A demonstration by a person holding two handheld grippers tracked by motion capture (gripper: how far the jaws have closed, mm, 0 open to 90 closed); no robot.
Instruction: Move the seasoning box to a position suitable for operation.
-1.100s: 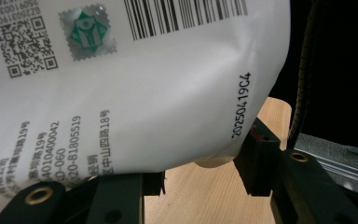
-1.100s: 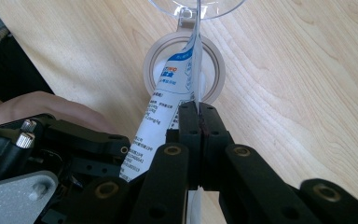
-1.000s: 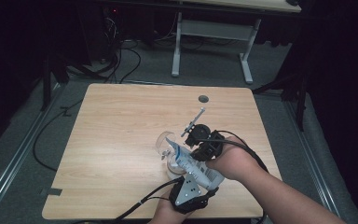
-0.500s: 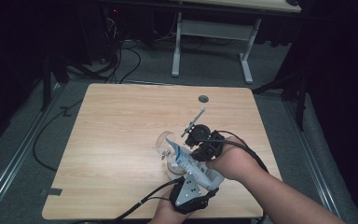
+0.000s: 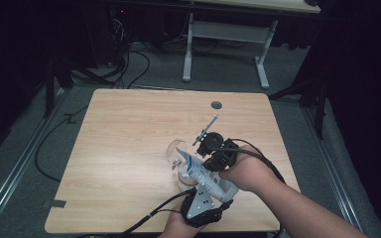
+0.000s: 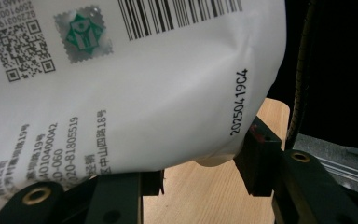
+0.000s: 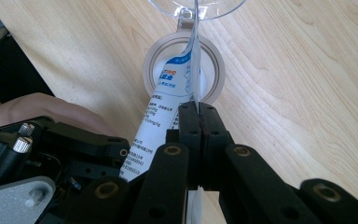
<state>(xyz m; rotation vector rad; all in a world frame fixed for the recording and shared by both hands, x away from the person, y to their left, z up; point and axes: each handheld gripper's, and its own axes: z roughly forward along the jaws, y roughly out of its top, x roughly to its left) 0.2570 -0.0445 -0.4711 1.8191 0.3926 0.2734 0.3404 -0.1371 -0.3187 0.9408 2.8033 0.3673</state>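
Right gripper view: right tongs (image 7: 198, 108) clenched on the white pouch's (image 7: 168, 109) edge, left tongs (image 6: 200, 163) gripping its body, pouch tip just ahead over a clear cup (image 7: 200, 9) on the desk (image 7: 298, 84).

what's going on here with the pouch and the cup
A person at a wooden table works a gripper in each hand on a white printed pouch. The left gripper holds the pouch's lower body between its jaws, and the right gripper is shut on the thin edge higher up. The pouch is tilted with its top corner pointing into a clear cup that has a round white base. Whether anything is coming out cannot be seen.
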